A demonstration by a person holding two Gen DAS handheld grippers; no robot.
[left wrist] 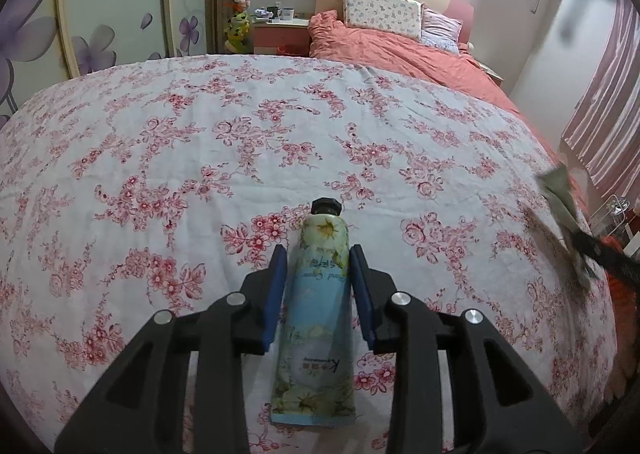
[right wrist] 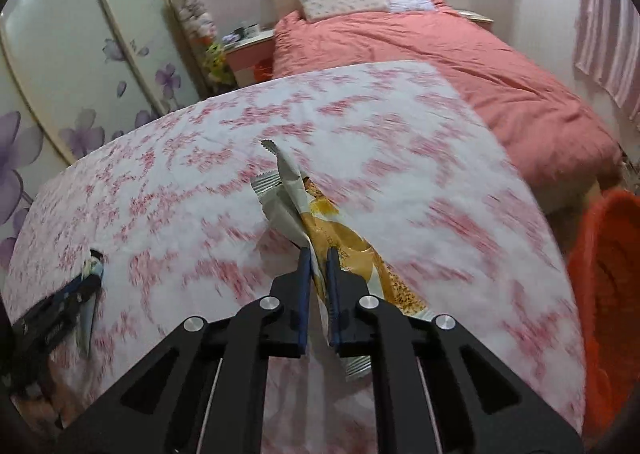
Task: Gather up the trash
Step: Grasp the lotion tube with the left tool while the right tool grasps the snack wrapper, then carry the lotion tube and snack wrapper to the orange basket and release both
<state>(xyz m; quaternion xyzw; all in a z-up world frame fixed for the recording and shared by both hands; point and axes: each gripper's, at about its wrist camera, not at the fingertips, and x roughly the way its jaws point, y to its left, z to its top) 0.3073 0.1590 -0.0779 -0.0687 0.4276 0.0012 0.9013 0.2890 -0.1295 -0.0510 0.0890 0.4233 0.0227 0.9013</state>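
The left gripper (left wrist: 318, 254) stands part open, its blue pads flanking but apparently not yet pinching the soft pale-blue flowered hand-cream tube (left wrist: 316, 314) lying on the pink-flowered white cloth (left wrist: 160, 133) — squashy and smooth, best taken mid-body. The right gripper (right wrist: 318, 254) is clamped on a crinkly orange-and-white snack wrapper (right wrist: 320, 221) — featherlight, held aloft near the red mesh basket (right wrist: 608, 294).

- The left black plastic two-finger gripper (left wrist: 319, 272) has angular arms with long cut-out windows.
- Its flat rectangular pads (left wrist: 276, 294) are dark blue, and round silver screws (left wrist: 235, 298) sit on the joints.
- The right black plastic two-finger gripper (right wrist: 318, 274) has the same shape, with blue pads (right wrist: 305, 294) and silver screws (right wrist: 269, 302).
- Thin pale rods (right wrist: 211, 398) run along its inner arms.
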